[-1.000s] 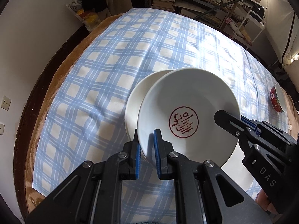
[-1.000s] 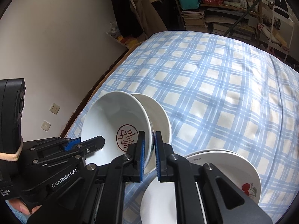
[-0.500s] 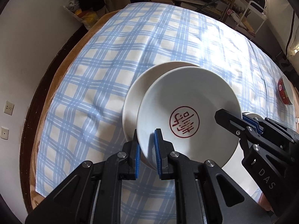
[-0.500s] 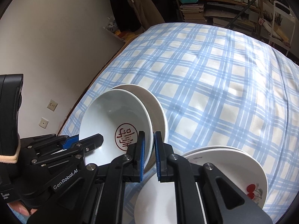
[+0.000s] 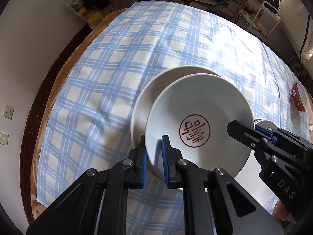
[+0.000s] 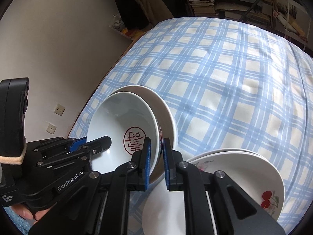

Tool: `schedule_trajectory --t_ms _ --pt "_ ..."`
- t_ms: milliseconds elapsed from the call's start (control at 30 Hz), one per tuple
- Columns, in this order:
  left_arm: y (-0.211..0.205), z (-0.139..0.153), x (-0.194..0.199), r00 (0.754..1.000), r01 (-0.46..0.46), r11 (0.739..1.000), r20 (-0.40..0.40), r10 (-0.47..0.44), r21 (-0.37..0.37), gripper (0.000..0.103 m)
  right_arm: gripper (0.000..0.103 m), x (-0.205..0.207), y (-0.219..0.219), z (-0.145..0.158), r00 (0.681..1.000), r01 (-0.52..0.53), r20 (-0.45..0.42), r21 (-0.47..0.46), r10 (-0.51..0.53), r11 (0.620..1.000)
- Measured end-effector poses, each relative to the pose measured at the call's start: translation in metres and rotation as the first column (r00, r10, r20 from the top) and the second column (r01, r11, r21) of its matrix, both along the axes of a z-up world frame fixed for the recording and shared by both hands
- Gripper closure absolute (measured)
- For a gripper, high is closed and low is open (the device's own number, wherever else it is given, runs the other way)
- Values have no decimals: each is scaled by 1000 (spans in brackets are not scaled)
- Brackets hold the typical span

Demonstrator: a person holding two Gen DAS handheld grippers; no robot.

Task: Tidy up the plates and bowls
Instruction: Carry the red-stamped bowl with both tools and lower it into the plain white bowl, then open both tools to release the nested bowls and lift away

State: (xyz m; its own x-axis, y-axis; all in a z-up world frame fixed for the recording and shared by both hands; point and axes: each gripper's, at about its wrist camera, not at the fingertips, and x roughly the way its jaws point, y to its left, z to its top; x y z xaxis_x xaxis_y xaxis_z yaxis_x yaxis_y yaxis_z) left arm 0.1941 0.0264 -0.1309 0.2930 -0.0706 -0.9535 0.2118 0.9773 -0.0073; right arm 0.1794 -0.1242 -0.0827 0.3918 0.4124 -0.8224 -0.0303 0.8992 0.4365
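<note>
Bowl (image 5: 199, 129) lowered toward plate (image 5: 144, 101) | both tongs (image 5: 153, 156) clamp glossy rim

The bowl (image 5: 197, 125) sits between the left gripper (image 5: 153, 156) and the right gripper (image 6: 156, 159), in front of a plate (image 5: 148, 98). Stacked plates (image 6: 234, 168) lie right of the right gripper, seemingly on the tablecloth (image 6: 225, 68).

Two grippers: left gripper (image 5: 153, 163) and right gripper (image 6: 156, 164), both clamped on one stamped bowl (image 5: 199, 125). One white bowl (image 5: 154, 90) behind the stamped bowl. One red bowl (image 5: 299, 96) far right of it. One stack of plates (image 6: 234, 174) beside it, count unclear.
</note>
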Motion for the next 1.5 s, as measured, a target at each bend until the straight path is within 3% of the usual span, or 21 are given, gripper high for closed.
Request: schedule_trajectory --t_ms 300,400,700,967,1033,1167,1233,1300,1433,1500 --pt "-4 3 -2 1000 -9 999 25 7 40 89 82 -4 -1 9 1000 -3 16 -9 3 1000" --pt "-3 5 -3 1000 -9 1000 29 8 28 88 81 -6 -3 16 999 5 44 -49 -3 999" --pt "1 8 -6 999 -23 1000 36 23 5 88 79 -4 -10 18 999 19 44 -34 -18 999" --pt "2 18 -14 997 -23 1000 79 21 18 85 54 -7 -16 18 999 41 30 -56 -39 998" --pt "4 20 -16 995 -30 999 91 27 31 78 42 -9 -18 20 998 53 33 -60 -51 997" --pt "9 29 -19 993 -40 999 115 38 21 68 28 -11 -24 25 997 74 42 -69 -71 995" --pt "9 34 -21 990 -43 999 135 39 23 54 18 -13 -27 28 996 85 48 -74 -81 994" --pt "9 39 -23 986 -46 998 160 40 34 47 12 -15 -32 32 994 97 53 -80 -92 992" --pt "-1 46 -28 980 -3 998 197 -10 69 25 6 -18 -44 40 993 110 55 -93 -105 989" --pt "-7 49 -31 977 7 995 213 -27 95 22 6 -20 -48 45 993 104 64 -120 -97 987"
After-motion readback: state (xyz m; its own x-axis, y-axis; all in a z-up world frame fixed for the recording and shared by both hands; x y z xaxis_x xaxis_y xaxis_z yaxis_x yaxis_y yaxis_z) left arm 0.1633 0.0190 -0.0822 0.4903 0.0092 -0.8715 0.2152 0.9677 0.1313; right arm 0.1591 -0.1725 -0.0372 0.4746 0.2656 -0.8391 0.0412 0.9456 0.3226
